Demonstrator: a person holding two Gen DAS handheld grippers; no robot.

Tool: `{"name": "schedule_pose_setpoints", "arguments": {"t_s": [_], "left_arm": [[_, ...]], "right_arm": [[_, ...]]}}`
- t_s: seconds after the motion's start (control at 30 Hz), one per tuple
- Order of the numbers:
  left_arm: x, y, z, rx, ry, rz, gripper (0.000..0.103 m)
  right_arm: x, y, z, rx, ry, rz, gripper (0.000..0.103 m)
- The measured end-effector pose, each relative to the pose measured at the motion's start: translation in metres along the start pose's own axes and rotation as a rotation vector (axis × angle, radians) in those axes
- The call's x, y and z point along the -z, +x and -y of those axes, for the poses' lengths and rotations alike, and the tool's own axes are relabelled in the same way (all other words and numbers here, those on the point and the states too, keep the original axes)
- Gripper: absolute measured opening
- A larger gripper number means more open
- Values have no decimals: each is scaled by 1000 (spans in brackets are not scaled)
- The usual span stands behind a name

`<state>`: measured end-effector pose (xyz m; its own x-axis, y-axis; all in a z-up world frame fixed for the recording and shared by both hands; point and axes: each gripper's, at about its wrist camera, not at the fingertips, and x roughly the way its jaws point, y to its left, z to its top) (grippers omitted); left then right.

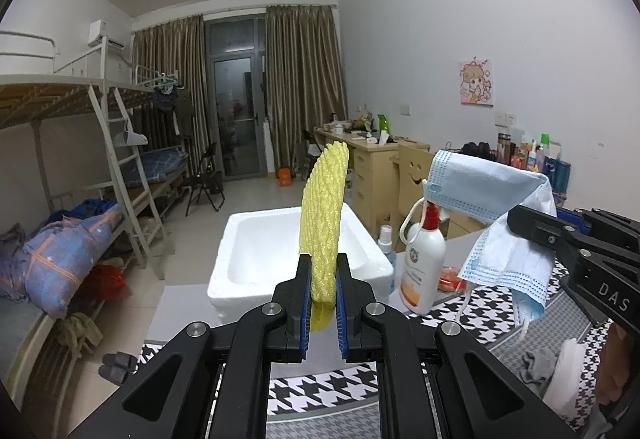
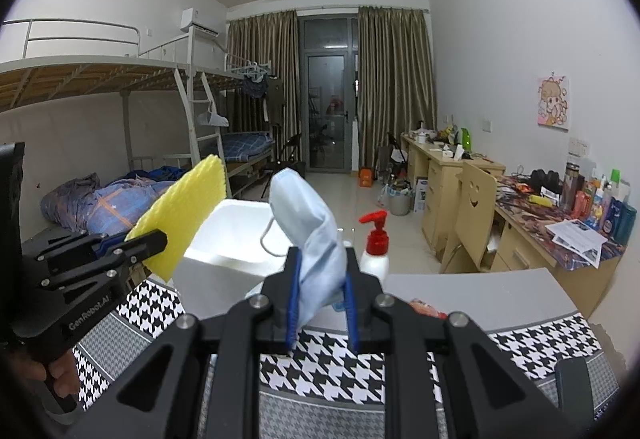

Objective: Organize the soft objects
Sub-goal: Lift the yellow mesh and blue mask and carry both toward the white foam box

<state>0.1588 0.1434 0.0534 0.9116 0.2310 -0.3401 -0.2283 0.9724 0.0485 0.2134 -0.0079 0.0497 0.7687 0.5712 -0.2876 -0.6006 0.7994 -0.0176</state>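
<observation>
My worktop is grey, with a black-and-white houndstooth cloth over the near part. It stands in a dormitory room: metal bunk beds with a ladder along one wall, brown curtains either side of a glass balcony door at the far end, wooden desks crowded with bottles and papers along the other wall, and a chair with a smiling face cut in its back.

On the far part of the worktop sits a white foam box, open at the top. Just beside it stands a white pump bottle with a red head, and a small spray bottle stands between the two. A grey cloth and something white lie on the houndstooth cloth near the edge of the view. The tiled floor beyond the box lies open down the middle of the room.

My left tongs are pressed tight on a yellow foam net sleeve, which stands upright out of them in front of the box. My right tongs pinch a pale blue face mask by its folded lower part; the rest rises above the pads, with an ear loop hanging toward the box. Both things are held in the air, above the cloth and short of the box.

In the left view the letters "DAS" show on the body of the right tongs; in the right view "GenRobot.AI" reads along the left one. The bottle's label is too small to read. A cartoon poster hangs on the wall above the desks.
</observation>
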Motion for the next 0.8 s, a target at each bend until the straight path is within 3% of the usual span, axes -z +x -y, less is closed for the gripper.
{"name": "schedule_pose_setpoints", "arguments": {"t_s": [0.8], "left_arm": [[-20,48,-24,-22,-54,-70,11]], "right_arm": [[-28,38,-24,-19,2,-2,23]]}}
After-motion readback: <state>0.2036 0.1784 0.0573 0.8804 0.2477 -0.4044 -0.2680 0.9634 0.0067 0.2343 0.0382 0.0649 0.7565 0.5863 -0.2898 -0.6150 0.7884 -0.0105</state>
